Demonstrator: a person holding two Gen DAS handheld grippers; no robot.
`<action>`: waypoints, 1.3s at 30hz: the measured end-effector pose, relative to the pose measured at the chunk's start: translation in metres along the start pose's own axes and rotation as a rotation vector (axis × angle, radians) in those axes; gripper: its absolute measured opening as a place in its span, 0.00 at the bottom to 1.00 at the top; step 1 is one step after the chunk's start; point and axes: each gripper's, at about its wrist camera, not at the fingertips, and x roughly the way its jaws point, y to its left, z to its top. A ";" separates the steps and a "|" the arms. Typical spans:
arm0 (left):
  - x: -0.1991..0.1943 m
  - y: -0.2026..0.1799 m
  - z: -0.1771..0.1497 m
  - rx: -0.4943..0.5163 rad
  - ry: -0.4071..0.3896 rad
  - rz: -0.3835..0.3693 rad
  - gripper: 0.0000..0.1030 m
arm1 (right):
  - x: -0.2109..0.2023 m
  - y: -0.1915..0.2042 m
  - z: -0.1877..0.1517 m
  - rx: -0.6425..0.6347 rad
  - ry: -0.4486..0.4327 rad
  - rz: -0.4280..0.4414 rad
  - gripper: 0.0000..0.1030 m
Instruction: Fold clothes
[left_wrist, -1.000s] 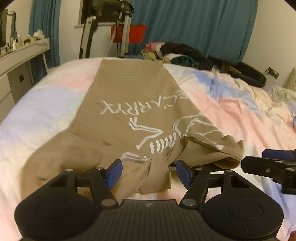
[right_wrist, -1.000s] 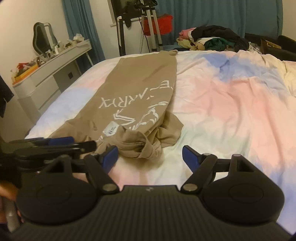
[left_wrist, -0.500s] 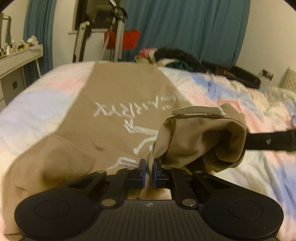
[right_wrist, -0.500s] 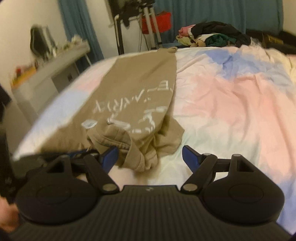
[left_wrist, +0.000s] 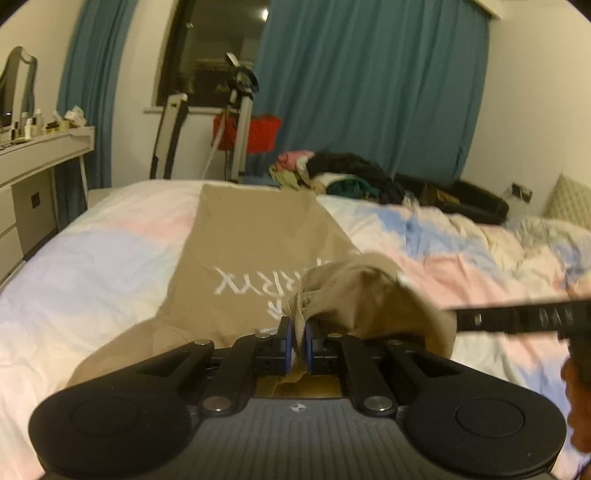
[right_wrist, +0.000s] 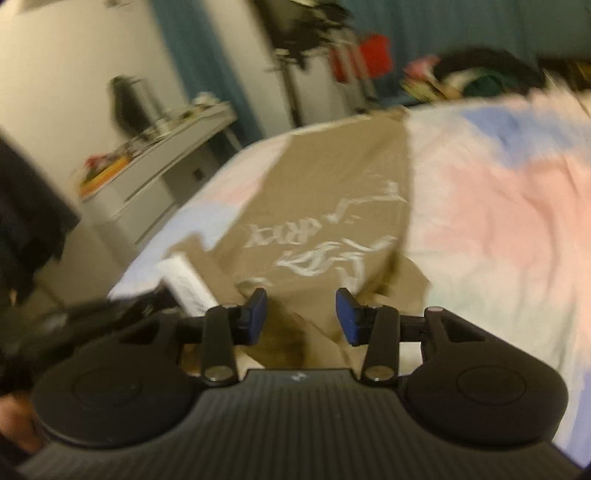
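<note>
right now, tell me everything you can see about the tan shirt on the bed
The tan shirt is a soft knit, probably cotton, with a white printed logo and lettering that read upside down from here. Most of it lies flat lengthwise on the pastel duvet. Its near end is bunched and lifted, pinched in the left gripper, which is shut on a fold. The right gripper is open above the near edge. A white tag shows in the right wrist view.

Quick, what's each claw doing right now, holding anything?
Left gripper: closed, pinching a bunch of the tan shirt.
Right gripper: jaws apart, holding nothing, shirt fabric below them.
</note>
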 end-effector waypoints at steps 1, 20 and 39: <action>-0.002 0.002 0.001 -0.014 -0.015 -0.003 0.07 | 0.000 0.006 -0.001 -0.025 0.001 0.006 0.44; -0.013 0.016 -0.006 0.078 0.144 0.015 0.30 | 0.009 0.026 -0.030 -0.218 0.176 -0.122 0.43; 0.042 0.023 -0.002 -0.024 0.075 0.053 0.04 | 0.068 0.061 -0.073 -0.459 0.255 -0.174 0.70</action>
